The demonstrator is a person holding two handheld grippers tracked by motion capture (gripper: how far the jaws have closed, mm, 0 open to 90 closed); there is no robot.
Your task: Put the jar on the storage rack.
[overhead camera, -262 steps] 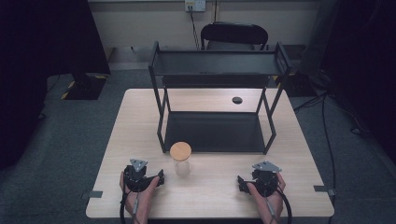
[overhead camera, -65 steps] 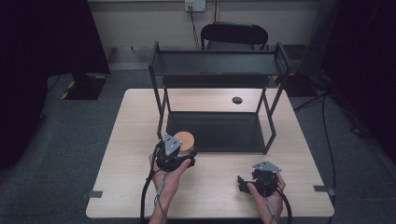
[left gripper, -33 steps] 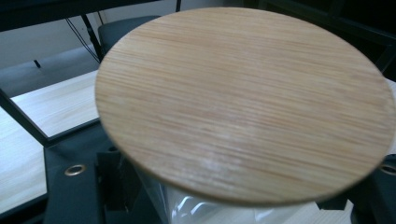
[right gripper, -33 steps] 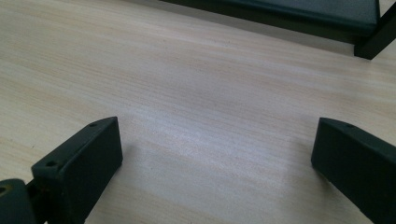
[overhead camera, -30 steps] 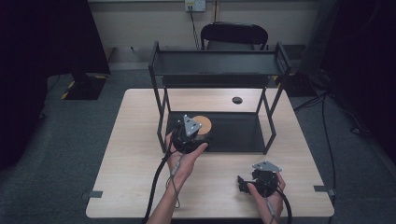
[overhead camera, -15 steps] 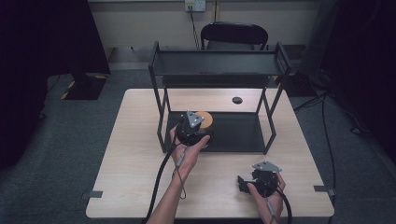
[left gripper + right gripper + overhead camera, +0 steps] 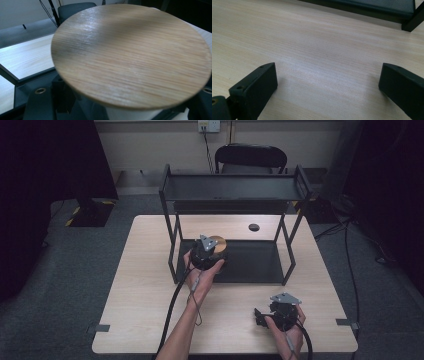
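My left gripper [image 7: 209, 251] pinches the jar [image 7: 130, 113] below its wooden lid [image 7: 130, 55]; lid sits right ahead of the gripper, tilted a bit. Seen from the high view, gripper and lid [image 7: 218, 241] are over the rack's [image 7: 172, 225] lower shelf, left end. My right gripper [image 7: 272, 314] rests on the desk [image 7: 145, 285] near the front edge, jaws spread, nothing between them, well apart from the jar.
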